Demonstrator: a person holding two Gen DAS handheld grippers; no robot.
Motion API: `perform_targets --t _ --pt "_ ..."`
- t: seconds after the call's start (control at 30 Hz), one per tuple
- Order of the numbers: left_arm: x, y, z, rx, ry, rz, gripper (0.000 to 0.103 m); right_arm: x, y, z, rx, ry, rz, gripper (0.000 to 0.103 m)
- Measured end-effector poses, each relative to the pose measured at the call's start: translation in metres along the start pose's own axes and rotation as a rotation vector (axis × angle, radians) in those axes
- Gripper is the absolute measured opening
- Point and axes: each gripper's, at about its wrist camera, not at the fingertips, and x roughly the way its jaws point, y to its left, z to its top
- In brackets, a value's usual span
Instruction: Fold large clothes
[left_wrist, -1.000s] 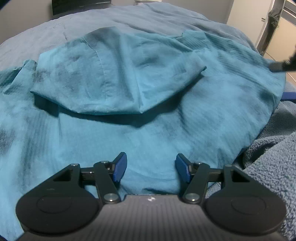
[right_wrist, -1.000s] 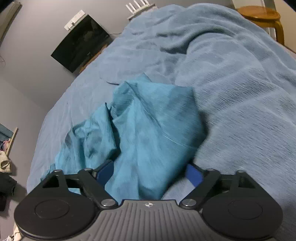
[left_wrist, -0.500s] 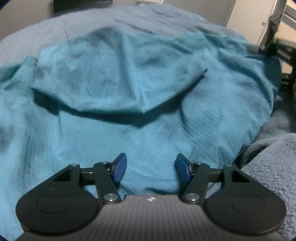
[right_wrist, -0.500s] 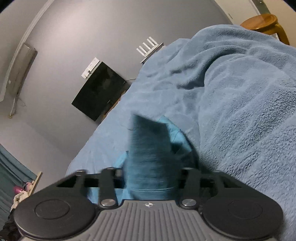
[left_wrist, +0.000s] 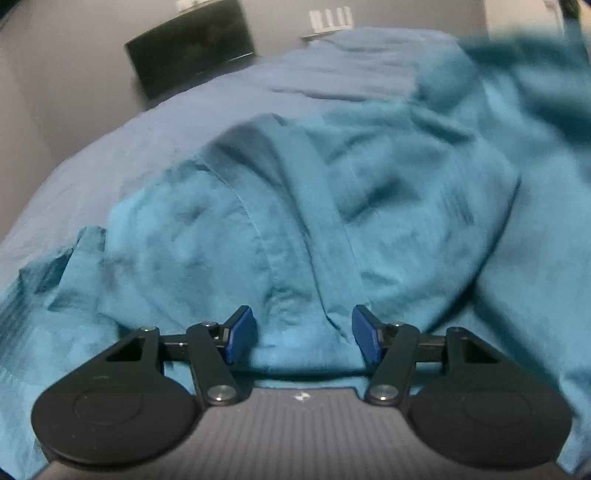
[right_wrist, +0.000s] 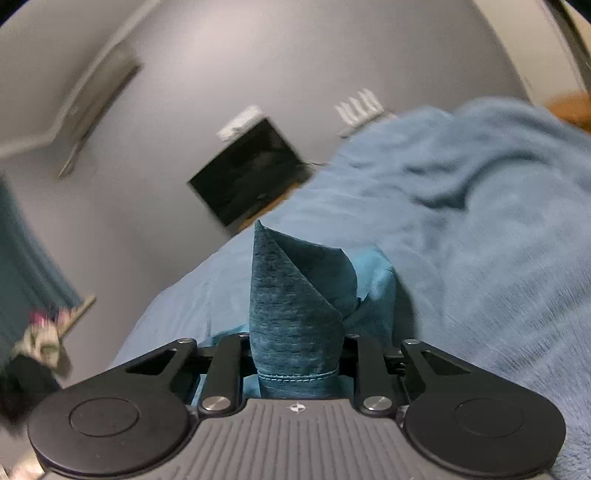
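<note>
A large teal garment (left_wrist: 280, 221) lies bunched on the blue bed. My left gripper (left_wrist: 303, 334) is open, its blue pads on either side of a raised fold of the garment's near edge, not pinching it. My right gripper (right_wrist: 295, 354) is shut on a hemmed edge of the same teal garment (right_wrist: 295, 306), which stands up between the jaws and is lifted above the bed; its pads are hidden by the cloth.
A blue blanket (right_wrist: 480, 240) covers the bed to the right. A black monitor (right_wrist: 247, 177) and a white router (right_wrist: 356, 105) stand by the grey wall behind the bed. Clutter (right_wrist: 37, 343) sits at the far left. A wooden stool (right_wrist: 570, 107) shows at the right edge.
My right gripper closed on the garment's edge and lifted it. The garment's right side rose, and my left gripper moved forward and tilted up, still open.
</note>
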Motion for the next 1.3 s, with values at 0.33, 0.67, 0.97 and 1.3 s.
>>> perform_targets --t 0.33,0.67,0.97,1.3 --pt "-0.083 0.087 -0.014 -0.295 -0.11 -0.074 0.058 -0.019 0.139 -0.021 -0.537 -0.012 0.147 0.018" --pt "-0.187 0.184 -0.054 -0.518 -0.217 -0.008 0.058 -0.042 0.281 -0.105 -0.896 0.049 0.376 0.013" --pt "-0.245 0.228 -0.095 -0.722 -0.261 -0.185 0.058 -0.062 0.345 -0.203 -1.058 0.227 0.576 0.012" --pt "-0.202 0.221 -0.111 -0.793 -0.104 -0.307 0.019 -0.073 0.349 -0.227 -1.063 0.318 0.613 0.012"
